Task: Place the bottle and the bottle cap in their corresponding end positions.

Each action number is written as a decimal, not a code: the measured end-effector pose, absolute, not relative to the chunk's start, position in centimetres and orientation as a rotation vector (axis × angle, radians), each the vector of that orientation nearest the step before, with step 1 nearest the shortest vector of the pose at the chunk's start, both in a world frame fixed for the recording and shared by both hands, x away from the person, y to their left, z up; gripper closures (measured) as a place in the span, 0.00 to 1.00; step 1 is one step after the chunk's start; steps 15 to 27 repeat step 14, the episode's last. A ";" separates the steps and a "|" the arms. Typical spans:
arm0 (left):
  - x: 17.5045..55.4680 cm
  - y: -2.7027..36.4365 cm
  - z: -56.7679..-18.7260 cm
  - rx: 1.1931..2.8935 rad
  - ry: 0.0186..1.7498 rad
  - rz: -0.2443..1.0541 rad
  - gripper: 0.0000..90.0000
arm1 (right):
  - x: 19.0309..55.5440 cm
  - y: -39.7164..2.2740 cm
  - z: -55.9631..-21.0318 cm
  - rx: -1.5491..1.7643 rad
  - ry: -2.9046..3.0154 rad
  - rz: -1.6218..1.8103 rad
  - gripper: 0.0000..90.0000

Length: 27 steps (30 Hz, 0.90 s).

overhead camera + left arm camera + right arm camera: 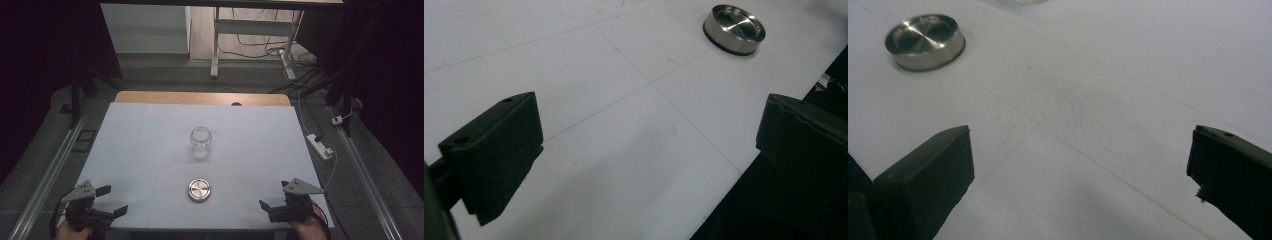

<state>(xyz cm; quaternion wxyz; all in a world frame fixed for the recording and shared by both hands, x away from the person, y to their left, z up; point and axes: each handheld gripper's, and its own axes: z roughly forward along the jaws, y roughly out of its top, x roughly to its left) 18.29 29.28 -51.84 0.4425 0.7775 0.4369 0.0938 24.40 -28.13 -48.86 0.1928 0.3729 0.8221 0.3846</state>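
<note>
Centre frame, high view: clear lidless glass jar [200, 142] upright, round steel lid [199, 190] below it. Left gripper [110, 200] and right gripper [273, 196] wide open, empty; gripper views show lid's hollow side up.

clear glass jar [200, 142] upright, open, mid-table — its steel lid [199, 190] lies nearer, rim up, apart.

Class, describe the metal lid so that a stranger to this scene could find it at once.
Start at the white table. In its middle stands a clear jar; nearer the person lies the lid. It is a low, round, shiny metal disc, unlike the tall glass jar.
</note>
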 end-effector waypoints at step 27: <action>18.0 29.4 -52.2 1.970 1.144 0.243 0.00 | 24.0 -29.2 -49.7 1.134 2.309 1.048 0.00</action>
